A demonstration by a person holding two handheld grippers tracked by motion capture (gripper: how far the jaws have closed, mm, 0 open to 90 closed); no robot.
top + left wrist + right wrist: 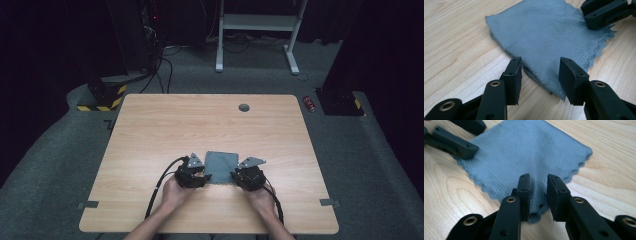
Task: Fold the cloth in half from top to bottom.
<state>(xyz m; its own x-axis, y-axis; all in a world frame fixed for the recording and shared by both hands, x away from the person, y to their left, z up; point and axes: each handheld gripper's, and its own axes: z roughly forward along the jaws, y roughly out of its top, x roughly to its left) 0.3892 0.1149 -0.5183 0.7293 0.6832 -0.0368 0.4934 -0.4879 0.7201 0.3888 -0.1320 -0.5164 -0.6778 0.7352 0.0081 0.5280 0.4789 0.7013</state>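
Flat on table (150, 125), near its front edge, lies grey cloth (221, 161). Left gripper (540, 72) open astride cloth's near left corner; right gripper (538, 195) open astride near right corner, no pinch.

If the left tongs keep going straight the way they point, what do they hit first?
Most likely the grey cloth: the left tongs stand open over its near corner. Beyond it sit the right tongs, though depth is unclear.

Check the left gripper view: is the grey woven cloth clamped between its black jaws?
No. The left gripper stands open over the grey woven cloth's near corner, pads apart.
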